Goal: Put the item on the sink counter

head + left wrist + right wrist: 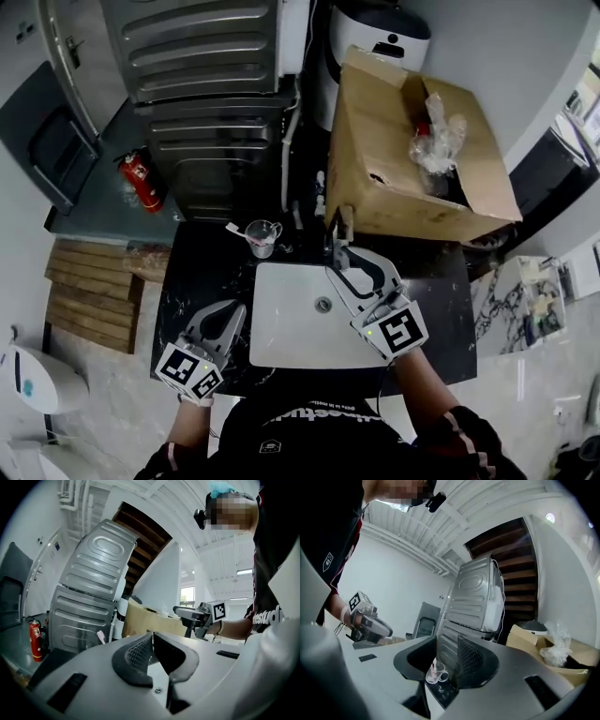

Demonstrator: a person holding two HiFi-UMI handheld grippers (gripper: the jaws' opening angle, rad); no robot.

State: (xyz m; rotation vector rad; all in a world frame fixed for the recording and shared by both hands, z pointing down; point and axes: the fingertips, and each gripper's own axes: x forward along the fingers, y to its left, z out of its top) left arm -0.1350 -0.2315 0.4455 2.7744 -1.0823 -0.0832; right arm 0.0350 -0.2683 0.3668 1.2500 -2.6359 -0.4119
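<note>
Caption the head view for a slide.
Open right gripper points over the white sink toward a glass cup on the dark counter; left gripper shut.

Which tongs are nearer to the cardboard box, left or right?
Right. The right tongs hang over the sink close to the cardboard box; the left tongs are farther, beside the sink's left edge.

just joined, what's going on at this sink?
A person holds a gripper in each hand at the sink counter. The right gripper is open and empty over the white sink, aimed at the glass mug on the counter behind the basin; the mug shows between its jaws but clear of them. The left gripper is shut on nothing, near the counter's front left. An open cardboard box sits back right.
</note>
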